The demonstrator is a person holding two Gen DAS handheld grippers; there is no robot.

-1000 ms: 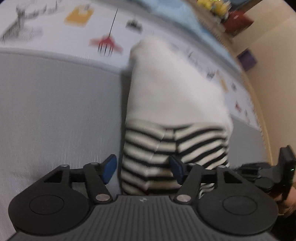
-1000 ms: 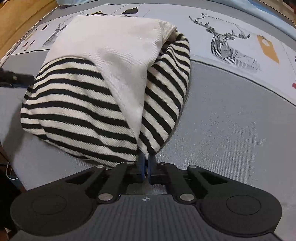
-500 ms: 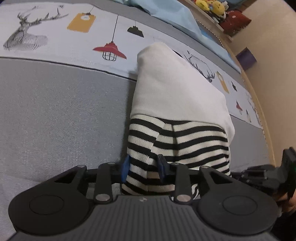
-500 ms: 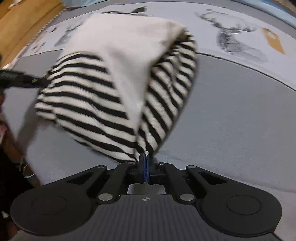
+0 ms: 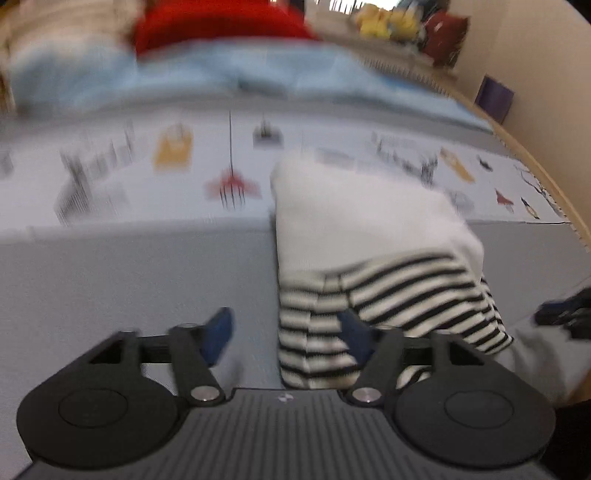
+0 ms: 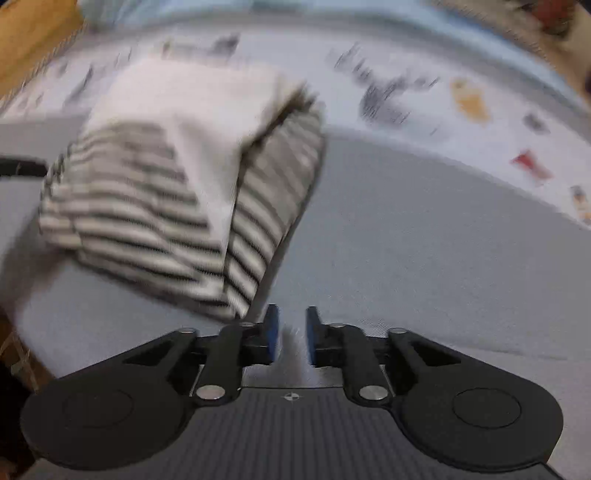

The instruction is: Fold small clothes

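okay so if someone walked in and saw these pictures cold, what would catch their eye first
Most likely the folded garment, cream on top with black and white stripes below, lying on the grey mat right ahead of both grippers. Next, the left gripper and right gripper, jaws opening and gripping nothing. At the back, a blurred red shape above light blue fabric.

Knit striped garment (image 5: 388, 288), matt cloth

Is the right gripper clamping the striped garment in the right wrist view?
No, the right gripper has bare grey mat between its opening jaws, beside the striped garment.
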